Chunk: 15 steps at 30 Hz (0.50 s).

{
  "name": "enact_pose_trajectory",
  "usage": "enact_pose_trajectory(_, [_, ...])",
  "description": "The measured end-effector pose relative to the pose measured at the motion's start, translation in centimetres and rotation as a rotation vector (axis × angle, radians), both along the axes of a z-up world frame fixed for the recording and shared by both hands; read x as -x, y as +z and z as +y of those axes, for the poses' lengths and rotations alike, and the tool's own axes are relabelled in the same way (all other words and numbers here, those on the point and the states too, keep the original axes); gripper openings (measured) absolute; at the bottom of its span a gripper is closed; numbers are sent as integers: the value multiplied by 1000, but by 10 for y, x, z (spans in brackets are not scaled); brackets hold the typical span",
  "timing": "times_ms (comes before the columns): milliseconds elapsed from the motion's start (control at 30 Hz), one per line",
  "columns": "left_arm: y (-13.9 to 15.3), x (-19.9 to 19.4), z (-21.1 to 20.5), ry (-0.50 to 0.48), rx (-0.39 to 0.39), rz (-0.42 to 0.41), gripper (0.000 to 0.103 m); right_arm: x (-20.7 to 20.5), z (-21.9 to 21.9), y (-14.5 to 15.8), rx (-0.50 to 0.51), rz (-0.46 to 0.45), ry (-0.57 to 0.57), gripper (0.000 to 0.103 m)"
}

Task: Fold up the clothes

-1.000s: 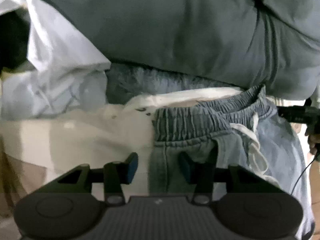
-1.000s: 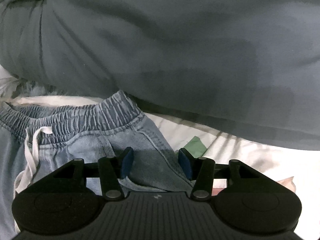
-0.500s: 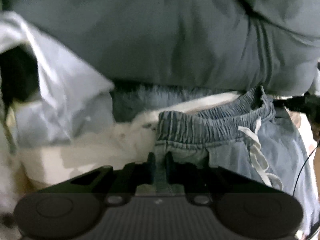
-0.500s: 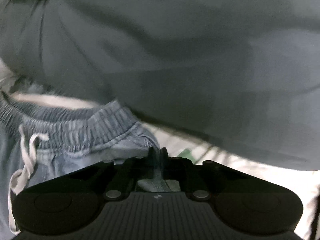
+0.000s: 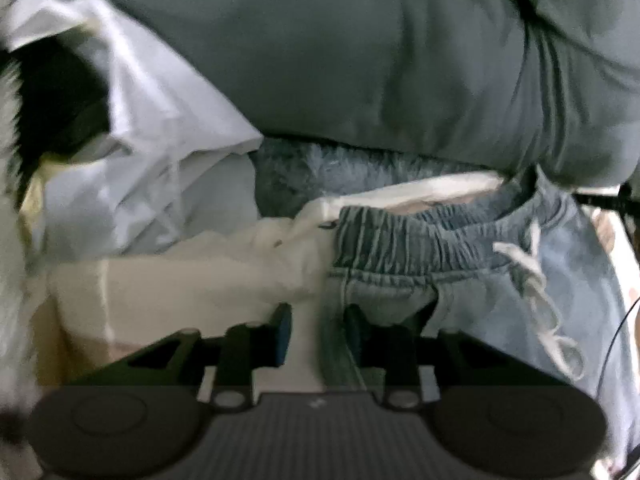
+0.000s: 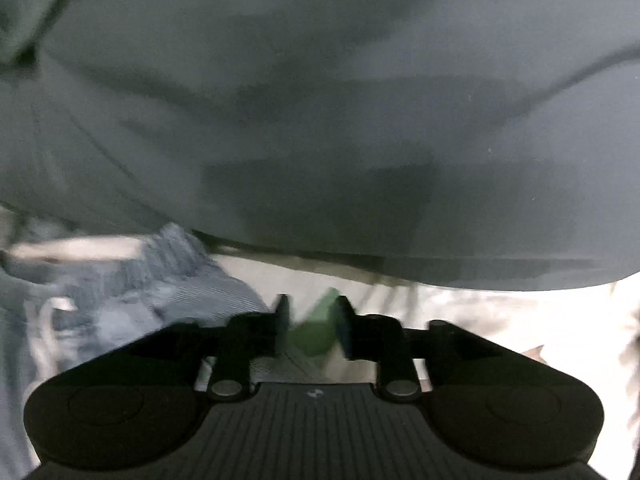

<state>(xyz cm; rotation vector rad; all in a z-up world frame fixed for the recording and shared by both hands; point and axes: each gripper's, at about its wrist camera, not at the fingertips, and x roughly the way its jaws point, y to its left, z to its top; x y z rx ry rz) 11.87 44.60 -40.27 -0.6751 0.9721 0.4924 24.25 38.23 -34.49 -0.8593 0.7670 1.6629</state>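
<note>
Jeans (image 5: 460,248) lie flat with the waistband up, ready for folding; left gripper (image 5: 318,330) and right gripper (image 6: 310,326), jaws just reopened, straddle cloth without pinching.

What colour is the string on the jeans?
White. The drawstring hangs from the blue denim waistband, clearest in the left wrist view.

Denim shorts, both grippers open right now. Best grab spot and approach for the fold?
Grip the elastic waistband of the denim shorts at its two outer ends, one gripper each, coming down from above. It is the thickest, stiffest edge, lies exposed and roughly straight; keep off the white drawstring. Left gripper and right gripper have just been opening, gripping nothing.
</note>
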Motion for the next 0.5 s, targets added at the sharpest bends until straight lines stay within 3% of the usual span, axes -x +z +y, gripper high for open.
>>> enact_pose_trajectory(100, [4,5,-4,43,24,-14,47,-1,3,2,5,-1,8,38])
enact_pose_trajectory(300, [-5,9,-17,89,89,-24,51,5,16,-5,31,61,20,38])
enact_pose_trajectory(467, [-19,7,-31,83,111,-7,47,17,17,-19,64,49,60,38])
enact_pose_trajectory(500, [-21,6,-33,79,112,-5,37,18,17,-21,72,50,68,38])
